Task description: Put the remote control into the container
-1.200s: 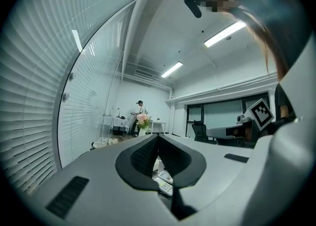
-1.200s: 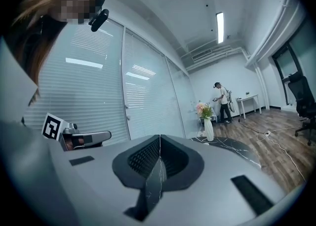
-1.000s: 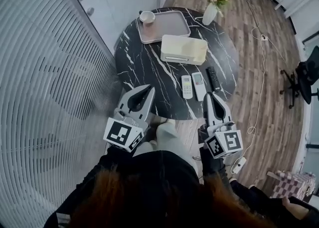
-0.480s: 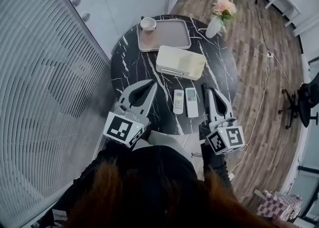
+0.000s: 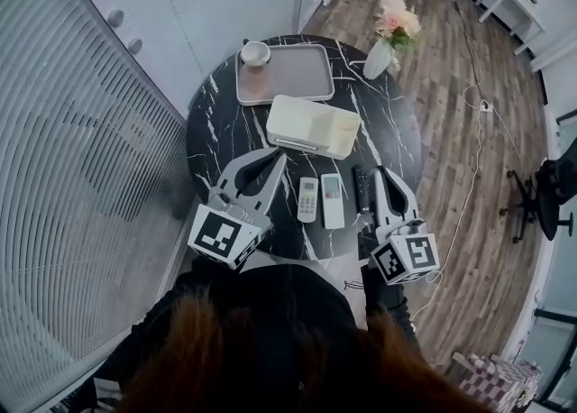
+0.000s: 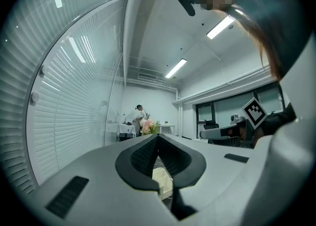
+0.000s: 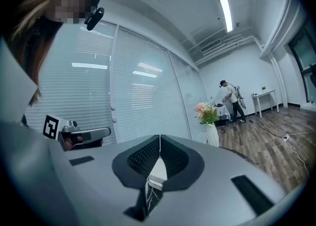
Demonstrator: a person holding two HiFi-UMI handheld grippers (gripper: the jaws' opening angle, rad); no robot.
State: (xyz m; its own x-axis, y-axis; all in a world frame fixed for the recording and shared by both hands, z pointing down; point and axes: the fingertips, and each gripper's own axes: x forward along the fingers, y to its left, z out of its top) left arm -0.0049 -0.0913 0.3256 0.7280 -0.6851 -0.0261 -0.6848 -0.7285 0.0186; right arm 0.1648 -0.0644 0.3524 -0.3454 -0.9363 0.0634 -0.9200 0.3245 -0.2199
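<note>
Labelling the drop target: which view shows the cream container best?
Head view: the cream container shows whole and unobstructed on the marble table. Left gripper view catches only a slice of it low in the frame; right gripper view shows a pale sliver that can't be identified.

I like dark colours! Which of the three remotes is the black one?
The black remote, at the right end of the row, closest to the right gripper. The middle remote and the left remote are white.
</note>
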